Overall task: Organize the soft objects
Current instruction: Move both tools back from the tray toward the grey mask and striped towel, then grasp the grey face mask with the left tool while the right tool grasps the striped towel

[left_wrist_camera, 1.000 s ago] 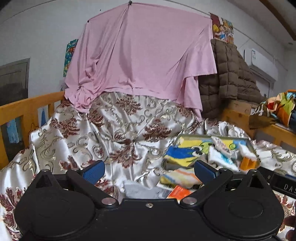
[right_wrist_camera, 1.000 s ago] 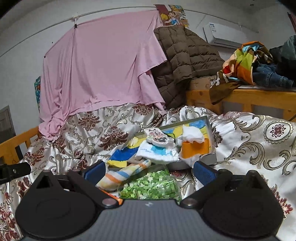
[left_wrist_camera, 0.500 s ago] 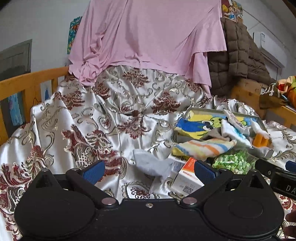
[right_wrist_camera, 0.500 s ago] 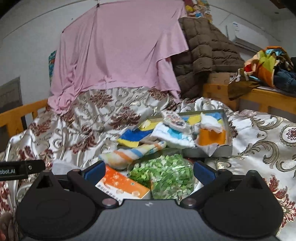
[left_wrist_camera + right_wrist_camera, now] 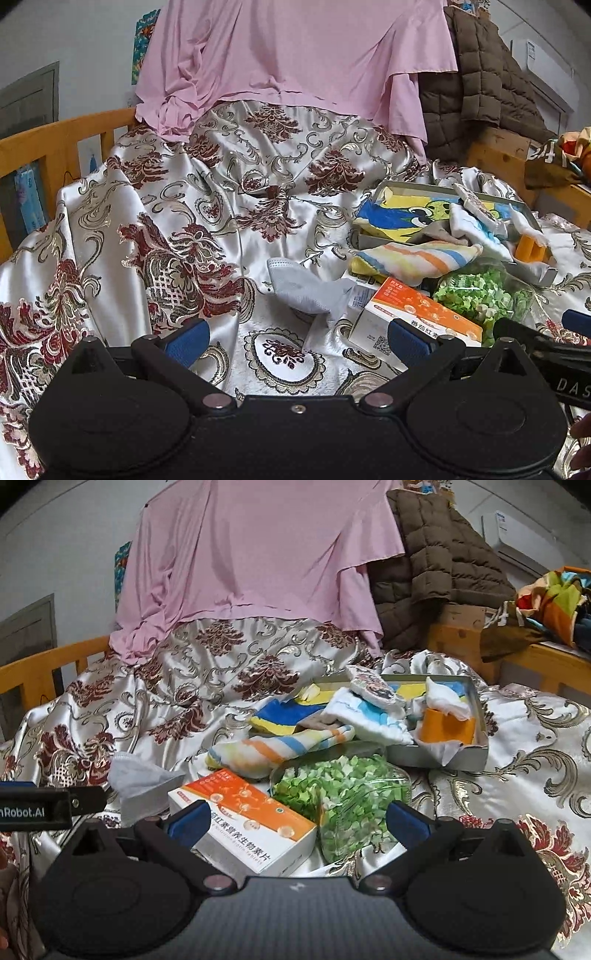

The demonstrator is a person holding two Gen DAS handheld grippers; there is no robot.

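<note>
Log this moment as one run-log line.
left gripper open | right gripper open | nothing held | mask, striped towel outside tray

This is a bedroom in a lived-in home. A bed with an orange wooden rail (image 5: 55, 136) is spread with a shiny cream bedspread (image 5: 236, 206) woven with dark red floral and gold scroll patterns. A pink garment (image 5: 251, 554) hangs from a line against the white wall, with a brown quilted jacket (image 5: 439, 565) beside it and a split air conditioner (image 5: 517, 542) mounted high to the right. Colourful clothes (image 5: 554, 598) are heaped on a wooden ledge at the right. Household clutter lies on the bedspread: a grey tray (image 5: 443, 757) of small towels and cloths, an orange-and-white tablet box (image 5: 251, 812), a face mask (image 5: 303, 284).
</note>
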